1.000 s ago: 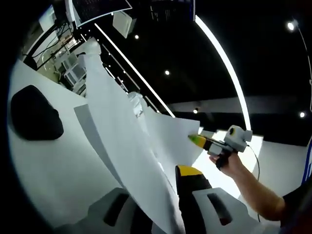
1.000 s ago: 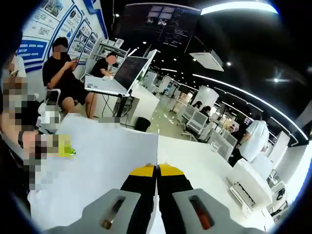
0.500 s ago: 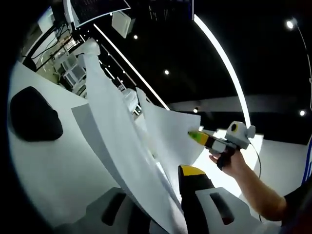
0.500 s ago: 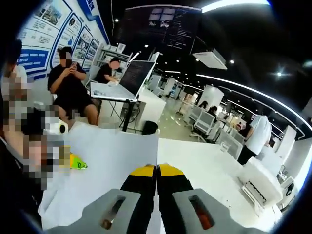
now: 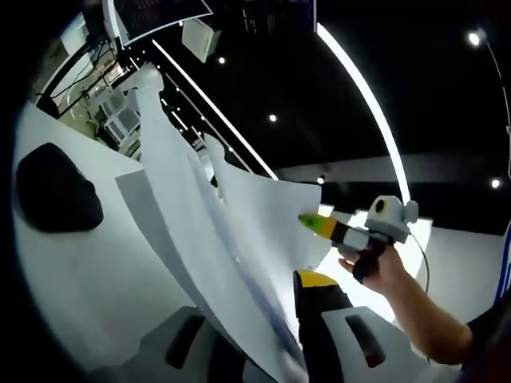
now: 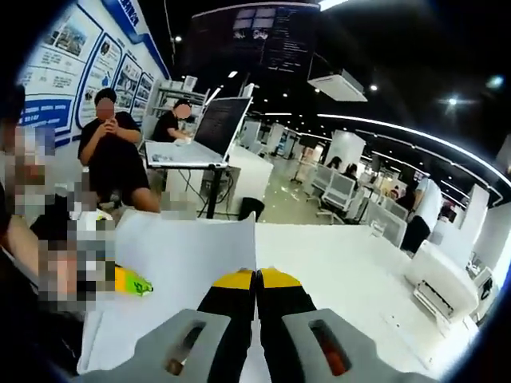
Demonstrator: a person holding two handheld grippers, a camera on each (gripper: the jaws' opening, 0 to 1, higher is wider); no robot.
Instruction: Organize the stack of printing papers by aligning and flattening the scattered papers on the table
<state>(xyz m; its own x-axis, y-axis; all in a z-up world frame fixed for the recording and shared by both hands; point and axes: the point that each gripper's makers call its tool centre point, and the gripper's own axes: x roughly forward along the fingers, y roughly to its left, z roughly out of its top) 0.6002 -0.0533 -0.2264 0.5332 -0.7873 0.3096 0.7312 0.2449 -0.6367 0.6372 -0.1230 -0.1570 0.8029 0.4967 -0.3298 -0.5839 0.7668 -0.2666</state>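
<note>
Curving smooth white papers (image 5: 239, 239) sit pinched by 2 claws.

Papers (image 5: 239, 239) plain white; table (image 6: 335, 263) white. Gripper (image 6: 257, 281) tips yellow over black, grey bodies. Dark ceiling (image 5: 383, 72).

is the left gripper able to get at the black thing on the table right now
Probably not: the left gripper is shut on the paper stack, held up between both grippers, and the black object lies apart on the white table.
</note>
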